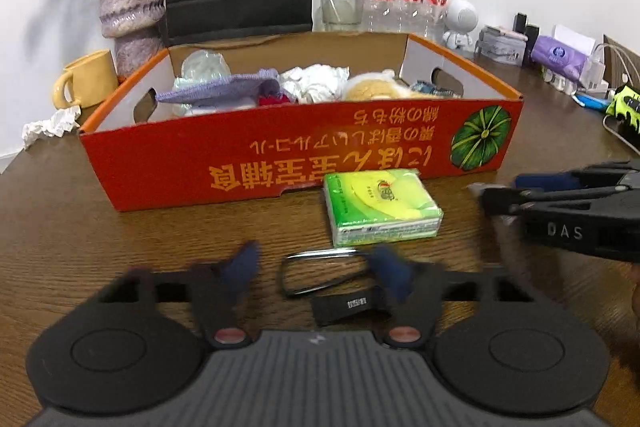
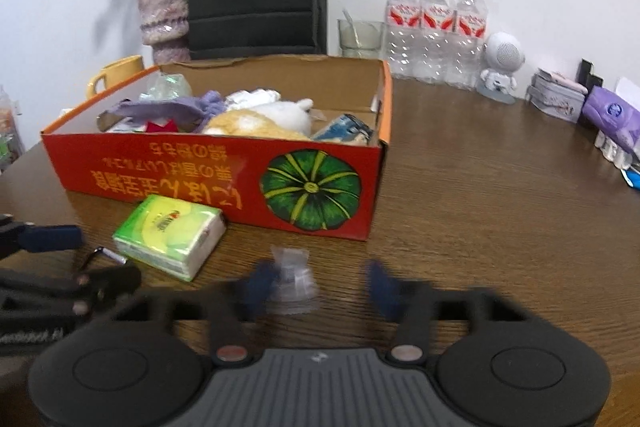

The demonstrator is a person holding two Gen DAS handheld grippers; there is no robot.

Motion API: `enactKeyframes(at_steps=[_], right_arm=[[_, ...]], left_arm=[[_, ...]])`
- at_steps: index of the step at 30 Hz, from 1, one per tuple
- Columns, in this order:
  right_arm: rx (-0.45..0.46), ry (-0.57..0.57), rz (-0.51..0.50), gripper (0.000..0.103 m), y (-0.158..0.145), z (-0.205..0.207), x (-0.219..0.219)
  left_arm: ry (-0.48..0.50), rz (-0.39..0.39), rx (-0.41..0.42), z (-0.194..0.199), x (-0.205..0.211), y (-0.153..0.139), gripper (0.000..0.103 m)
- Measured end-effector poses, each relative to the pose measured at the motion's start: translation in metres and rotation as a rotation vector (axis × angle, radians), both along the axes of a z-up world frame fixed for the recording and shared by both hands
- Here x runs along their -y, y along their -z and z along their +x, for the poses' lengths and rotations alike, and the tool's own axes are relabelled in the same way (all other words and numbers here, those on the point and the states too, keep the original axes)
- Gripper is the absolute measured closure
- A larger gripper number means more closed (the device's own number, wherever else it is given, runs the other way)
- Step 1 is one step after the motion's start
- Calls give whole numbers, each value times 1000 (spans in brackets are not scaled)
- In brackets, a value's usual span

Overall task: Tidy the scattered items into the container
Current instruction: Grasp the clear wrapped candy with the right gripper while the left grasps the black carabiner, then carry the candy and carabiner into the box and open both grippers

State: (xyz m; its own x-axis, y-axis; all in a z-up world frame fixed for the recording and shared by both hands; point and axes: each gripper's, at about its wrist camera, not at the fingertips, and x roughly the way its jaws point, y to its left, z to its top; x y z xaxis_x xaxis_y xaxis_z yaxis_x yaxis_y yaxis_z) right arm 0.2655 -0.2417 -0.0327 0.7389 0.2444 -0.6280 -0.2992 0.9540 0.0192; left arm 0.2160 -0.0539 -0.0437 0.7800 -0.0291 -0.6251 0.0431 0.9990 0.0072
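While the left gripper (image 1: 316, 267) hangs low over the table with jaws spread, a metal-framed buckle on a black strap (image 1: 326, 277) lies flat between its blue pads (image 1: 242, 265), not yet pinched. Green tissue pack (image 1: 382, 209) sits just beyond it, touching or nearly touching the front wall of the orange box (image 1: 192, 163); box already holds cloth, plush, wrappers. Risk: thin frame lies flush on wood, so pads may slide over it or catch only the strap, leaving the buckle dangling.

Right wrist view: right gripper (image 2: 320, 287) wide apart, nothing clamped; small clear plastic packet (image 2: 294, 281) rests by its left pad (image 2: 258, 287), off-centre. Risk: closing here may nudge the slippery packet sideways instead of trapping it. Both grippers work close together; their bodies could knock each other or shove the tissue pack
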Motion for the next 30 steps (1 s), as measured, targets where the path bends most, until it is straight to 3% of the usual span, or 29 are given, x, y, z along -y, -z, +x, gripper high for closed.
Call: enactKeyframes(at_steps=[21,30], right_arm=[[47,-15,87,88,-10,-17,7],[104,-42,183,88,-35,-33,11]], left_arm=[[-12,-53,77,-14,-13,-10,50],[-1,-122,160,-23,-34,-40,50]])
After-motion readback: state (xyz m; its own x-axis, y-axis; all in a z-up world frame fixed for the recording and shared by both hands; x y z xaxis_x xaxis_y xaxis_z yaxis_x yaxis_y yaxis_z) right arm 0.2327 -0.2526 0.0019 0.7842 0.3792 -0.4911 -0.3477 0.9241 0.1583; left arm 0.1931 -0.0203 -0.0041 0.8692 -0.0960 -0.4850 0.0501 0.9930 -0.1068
